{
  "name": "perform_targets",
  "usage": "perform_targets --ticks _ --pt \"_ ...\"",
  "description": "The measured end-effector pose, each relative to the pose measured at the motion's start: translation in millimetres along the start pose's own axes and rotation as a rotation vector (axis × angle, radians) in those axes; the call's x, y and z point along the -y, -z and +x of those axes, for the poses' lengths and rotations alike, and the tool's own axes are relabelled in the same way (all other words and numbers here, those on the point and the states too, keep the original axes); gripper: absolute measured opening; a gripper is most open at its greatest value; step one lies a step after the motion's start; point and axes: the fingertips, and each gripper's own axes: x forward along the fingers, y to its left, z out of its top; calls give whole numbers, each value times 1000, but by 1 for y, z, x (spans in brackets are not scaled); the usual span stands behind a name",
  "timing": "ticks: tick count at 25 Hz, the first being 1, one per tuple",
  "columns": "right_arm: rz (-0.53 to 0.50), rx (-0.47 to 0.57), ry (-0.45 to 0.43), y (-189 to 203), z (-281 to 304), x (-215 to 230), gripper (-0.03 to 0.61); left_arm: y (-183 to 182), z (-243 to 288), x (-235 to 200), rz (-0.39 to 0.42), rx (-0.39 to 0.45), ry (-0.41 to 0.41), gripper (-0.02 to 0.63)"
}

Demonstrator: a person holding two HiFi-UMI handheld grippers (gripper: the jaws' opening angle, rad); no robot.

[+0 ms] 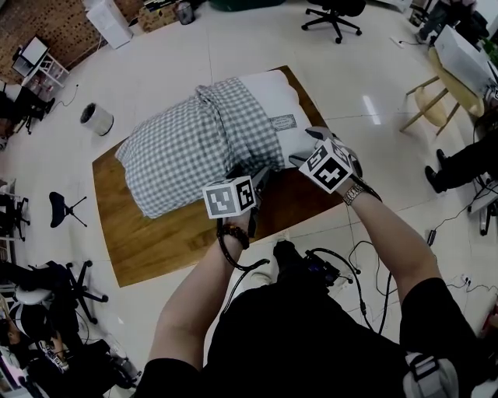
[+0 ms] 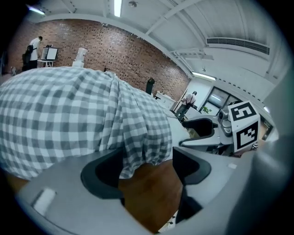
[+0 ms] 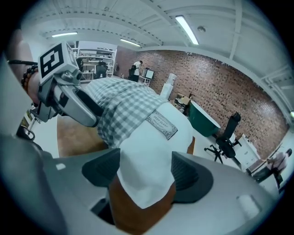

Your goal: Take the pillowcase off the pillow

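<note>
Fingers (image 2: 103,172) of the left gripper (image 2: 147,160) stand wide apart, and the gathered hem of the checked pillowcase (image 2: 82,114) hangs down between them without being pinched. The right gripper (image 3: 147,170) has its fingers (image 3: 190,176) spread as wide, and the bare white corner of the pillow (image 3: 147,151) sits in the gap, unclamped. From above, both grippers crowd the near edge of the pillow side by side, and their marker cubes cover part of that edge. I count one pillow, one pillowcase and two grippers. The pillowcase is partly pulled back: its grey-and-white check covers the left part of the pillow and bunches into a ridge across the middle, while the right end shows plain white with a small printed label (image 1: 283,122) on it. All of it rests on a brown wooden table (image 1: 156,233) set on a glossy pale tiled floor. Around the table are a short white cylinder (image 1: 96,119) on the floor, a black office chair (image 1: 334,14) far off, a wooden chair (image 1: 432,97) to the right, a low black stool (image 1: 66,208) to the left and loose cables (image 1: 362,256) near the person's feet. A red brick wall (image 3: 216,78) closes the room's far side.
</note>
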Motion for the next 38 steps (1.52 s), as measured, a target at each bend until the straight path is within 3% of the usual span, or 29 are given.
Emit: perform_targets --ticks 5,8,13,19,25,38 --pt "25 -8 -1 0 16 -1 347 -2 13 -19 -21 -7 -74 332" --pt "28 -5 -4 -2 22 -6 314 7 25 -39 -51 -7 -124 291" --pt "13 0 24 0 24 -3 175 3 26 -46 -15 -30 -173 188" --pt "2 12 74 -2 17 5 49 9 27 -52 -20 -10 -139 28" --pt "13 23 120 7 3 22 23 -5 -13 -54 5 4 -215 12" --pt "50 20 165 41 -20 9 20 30 -95 -110 -77 79 -332 11"
